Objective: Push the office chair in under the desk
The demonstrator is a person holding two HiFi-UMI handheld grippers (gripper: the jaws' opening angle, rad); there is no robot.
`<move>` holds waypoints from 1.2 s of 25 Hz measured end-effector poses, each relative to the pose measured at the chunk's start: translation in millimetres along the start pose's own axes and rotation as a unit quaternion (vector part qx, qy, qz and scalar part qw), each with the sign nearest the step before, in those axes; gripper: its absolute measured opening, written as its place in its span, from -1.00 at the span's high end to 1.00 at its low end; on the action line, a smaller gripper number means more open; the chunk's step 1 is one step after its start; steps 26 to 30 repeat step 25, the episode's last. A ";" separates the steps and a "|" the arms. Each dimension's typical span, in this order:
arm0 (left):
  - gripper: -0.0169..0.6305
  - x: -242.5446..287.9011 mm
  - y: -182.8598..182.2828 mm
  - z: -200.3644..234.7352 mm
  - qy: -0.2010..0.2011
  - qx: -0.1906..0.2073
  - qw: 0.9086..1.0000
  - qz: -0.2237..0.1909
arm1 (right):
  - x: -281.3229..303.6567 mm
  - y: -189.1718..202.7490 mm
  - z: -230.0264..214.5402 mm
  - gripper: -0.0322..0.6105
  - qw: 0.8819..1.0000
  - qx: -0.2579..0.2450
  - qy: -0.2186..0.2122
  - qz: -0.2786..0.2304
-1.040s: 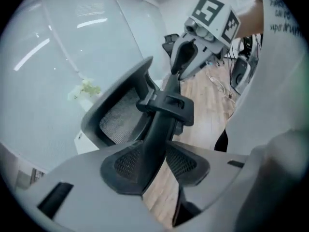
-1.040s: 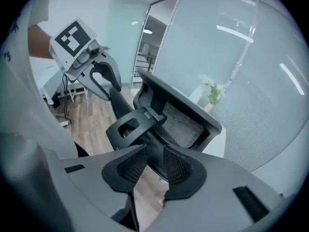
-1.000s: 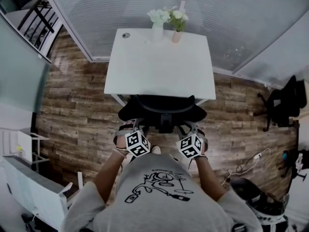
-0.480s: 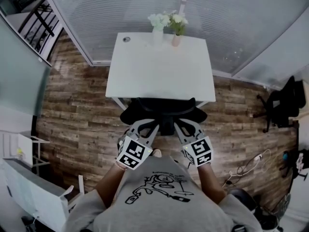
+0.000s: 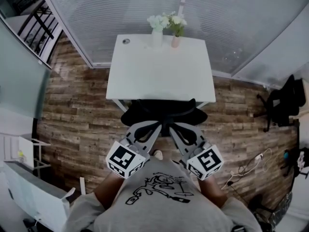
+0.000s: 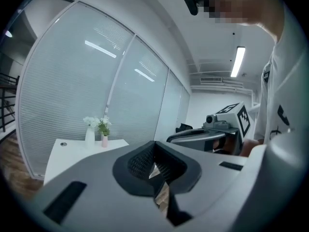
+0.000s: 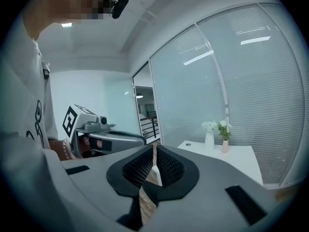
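1. Though most of its seat is hidden beneath the top, the black office chair (image 5: 164, 114) sits pushed in under the white rectangular desk (image 5: 159, 76). Only the curved back and arm ends show, just outside the near edge and about centred on it.
2. Left claw (image 5: 155, 125): in the head view the tips overlap the chair back from the person's side. In the left gripper view (image 6: 154, 163) the ribbed black pads (image 6: 142, 161) are pressed together with nothing held, and a sliver of floor shows lower down.
3. Right claw (image 5: 175, 127): mirrors the left, tips angled inward over the chair back. In the right gripper view (image 7: 153, 166) it is drawn together and has just been closing. Nothing is between the pads, only a thin strip of floor.
4. Both claws point roughly level across the desk toward the wall. Whether either touches the chair cannot be told.
5. Black-and-white marker cubes: left (image 5: 124, 159), right (image 5: 205, 162), side by side just ahead of the person's grey printed T-shirt (image 5: 159, 195).
6. Desk far edge: tall white vase with white flowers (image 5: 157, 30) and small pink vase with a green sprig (image 5: 176, 36), just beside each other. A round cable hole (image 5: 126, 41) sits at the far left corner.
7. Surroundings: brown wood-plank floor (image 5: 77, 105), frosted glass wall with horizontal blinds (image 5: 120, 8) behind the desk.
8. Well apart on the right: a second black chair (image 5: 282, 103) and a white cable on the floor (image 5: 248, 166).
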State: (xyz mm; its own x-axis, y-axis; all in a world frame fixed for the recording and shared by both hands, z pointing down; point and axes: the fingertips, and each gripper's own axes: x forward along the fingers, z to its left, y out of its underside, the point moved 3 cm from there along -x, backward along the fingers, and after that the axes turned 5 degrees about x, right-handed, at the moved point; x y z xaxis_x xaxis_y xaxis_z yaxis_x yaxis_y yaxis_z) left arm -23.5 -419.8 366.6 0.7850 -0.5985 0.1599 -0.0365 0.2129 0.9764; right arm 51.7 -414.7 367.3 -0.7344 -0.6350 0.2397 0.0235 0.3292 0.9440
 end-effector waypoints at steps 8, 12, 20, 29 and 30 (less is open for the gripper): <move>0.94 -2.0 -16.8 -9.1 0.012 -0.009 1.000 -0.024 | -4.4 -14.7 11.3 0.77 1.000 -0.003 -0.009 -0.017; 0.94 -3.8 -17.0 -6.3 0.008 -0.009 1.000 -0.024 | -3.5 -16.4 9.0 0.77 1.000 -0.006 -0.005 -0.015; 0.94 -5.0 -22.0 -4.3 0.005 -0.008 0.999 -0.031 | -2.9 -20.7 5.7 0.77 1.000 -0.009 0.000 -0.018; 0.94 -7.6 -22.3 -1.9 0.004 -0.007 0.999 -0.033 | -0.2 -20.8 8.9 0.77 1.000 -0.012 -0.001 -0.020; 0.94 -7.6 -22.3 -1.9 0.004 -0.007 0.999 -0.033 | -0.2 -20.8 8.9 0.77 1.000 -0.012 -0.001 -0.020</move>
